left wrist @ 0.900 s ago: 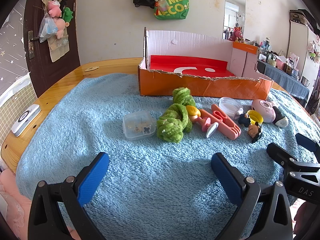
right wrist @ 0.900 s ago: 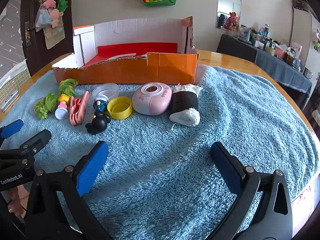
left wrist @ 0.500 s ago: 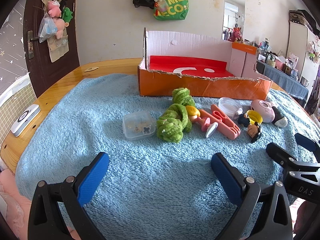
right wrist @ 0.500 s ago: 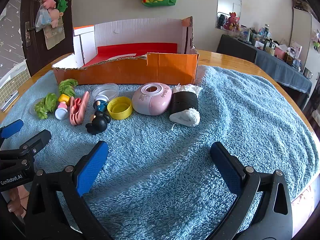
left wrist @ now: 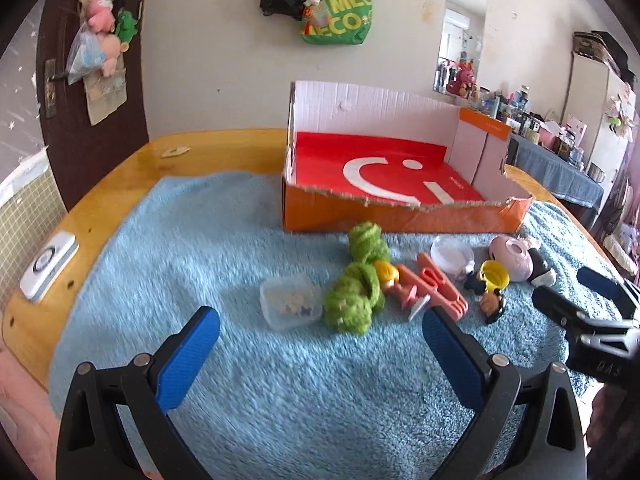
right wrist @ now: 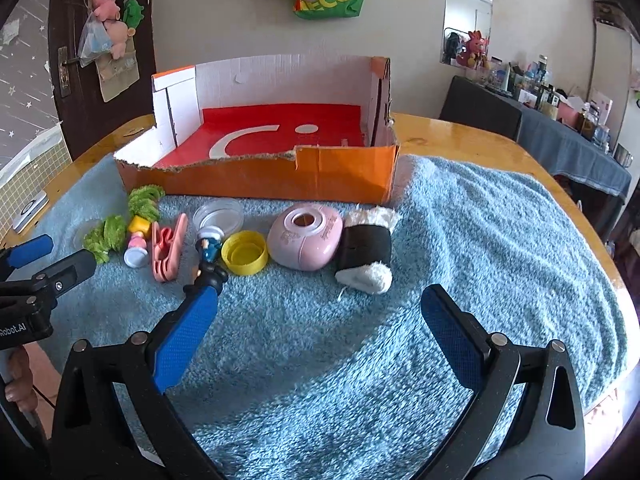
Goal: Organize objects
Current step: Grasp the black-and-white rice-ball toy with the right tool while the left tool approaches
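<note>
Approach step: nothing is grasped yet. Left tongs (left wrist: 320,332) and right tongs (right wrist: 320,320) are both released above the towel (right wrist: 480,220). The toys (right wrist: 304,236) lie beside the empty box (right wrist: 280,168). Next: close on one toy.

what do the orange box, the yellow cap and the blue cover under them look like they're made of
Orange box: cardboard, matte; its torn front edge shows rough brown fibre.
Yellow cap: probably hard plastic, smooth with a slight sheen and a moulded rim.
Blue cover: plush fabric, likely a towel or fleece blanket, with a shaggy pile.
</note>
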### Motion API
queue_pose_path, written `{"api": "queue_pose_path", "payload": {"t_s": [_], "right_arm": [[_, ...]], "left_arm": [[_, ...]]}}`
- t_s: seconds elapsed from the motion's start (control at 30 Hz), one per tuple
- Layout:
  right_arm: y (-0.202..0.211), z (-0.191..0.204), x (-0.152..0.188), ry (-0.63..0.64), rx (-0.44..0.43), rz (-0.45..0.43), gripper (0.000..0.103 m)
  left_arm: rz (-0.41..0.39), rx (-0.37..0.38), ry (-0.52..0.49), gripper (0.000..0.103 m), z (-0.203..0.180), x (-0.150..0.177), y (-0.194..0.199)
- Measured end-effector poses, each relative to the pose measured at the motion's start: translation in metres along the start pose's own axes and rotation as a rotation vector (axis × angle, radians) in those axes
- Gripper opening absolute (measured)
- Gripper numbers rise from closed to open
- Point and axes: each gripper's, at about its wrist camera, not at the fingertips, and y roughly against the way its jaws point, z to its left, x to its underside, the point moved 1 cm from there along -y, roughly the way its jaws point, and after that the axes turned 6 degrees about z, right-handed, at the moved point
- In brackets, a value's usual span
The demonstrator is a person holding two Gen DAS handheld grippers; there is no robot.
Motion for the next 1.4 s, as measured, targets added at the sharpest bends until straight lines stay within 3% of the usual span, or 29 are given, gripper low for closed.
{"api": "queue_pose_path", "payload": {"t_s": [0.17,0.27,0.5,0.7,0.83,1.03,1.2,1.4], "right_arm": [[-0.006,-0.018,-0.018,-0.033,-0.015,0.012,0.103],[-0.011,-0.029,-0.028,-0.028,-0.02,0.035,0.103],[-0.024,-0.049,-0.03,0.021,0.001,0.108,0.103],[-0.043,-0.058,-0.027,0.037,-0.012,0.183,0.103],[-0.051,-0.052,-0.027,0.07,-0.017,0.206,0.103],[-0.063,-0.047,-0.025,0.106,0.01,0.229,0.103],[-0.062,-0.046,-0.025,0.119,0.011,0.215,0.103],[-0.057,-0.037,-0.026,0.156,-0.01,0.197,0.082]], "left_arm": [[0.042,0.056,0.006,0.103,0.022,-0.019,0.0],[0.056,0.049,-0.019,0.103,0.038,-0.029,-0.001],[0.143,0.092,-0.075,0.103,0.065,-0.036,-0.014],[0.17,0.063,-0.198,0.102,0.062,-0.032,-0.029],[0.183,0.082,-0.246,0.101,0.055,-0.029,-0.037],[0.181,0.06,-0.274,0.09,0.048,-0.03,-0.051],[0.173,0.081,-0.288,0.072,0.042,-0.031,-0.053],[0.158,0.093,-0.317,0.055,0.033,-0.028,-0.049]]}}
